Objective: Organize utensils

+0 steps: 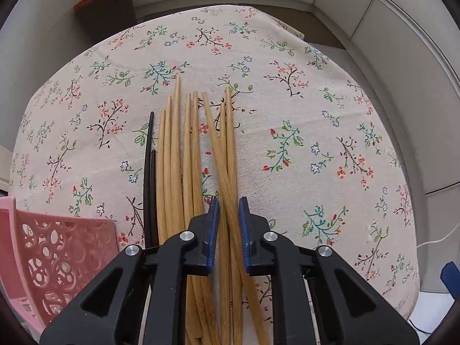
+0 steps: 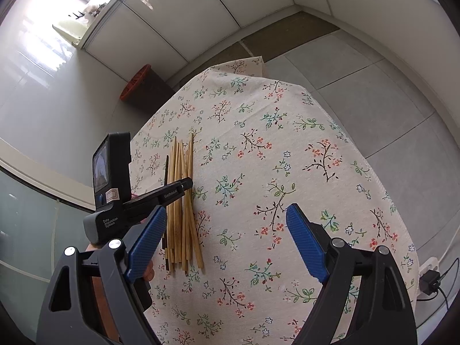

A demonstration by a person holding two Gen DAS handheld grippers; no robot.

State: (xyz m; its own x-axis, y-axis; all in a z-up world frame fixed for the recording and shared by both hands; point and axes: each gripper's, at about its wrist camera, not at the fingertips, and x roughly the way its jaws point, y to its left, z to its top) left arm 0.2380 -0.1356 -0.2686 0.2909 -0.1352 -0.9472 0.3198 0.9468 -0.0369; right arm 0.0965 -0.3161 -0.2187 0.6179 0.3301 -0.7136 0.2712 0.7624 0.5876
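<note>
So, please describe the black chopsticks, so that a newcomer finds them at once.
On the floral tablecloth lies a row of chopsticks, beside the pink basket. The black chopsticks lie at the row's edge nearest the basket. They alone are dark and thin; the bamboo chopsticks are pale.

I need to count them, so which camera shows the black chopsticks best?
The left wrist view: two black chopsticks lie along the left edge of the wooden chopsticks. The right wrist view shows only a thin dark sliver behind the left tool.

Soft daylight from the blown-out window (image 2: 57,26), faint shadows, sharp focus, strong fisheye bending with dark corners.
</note>
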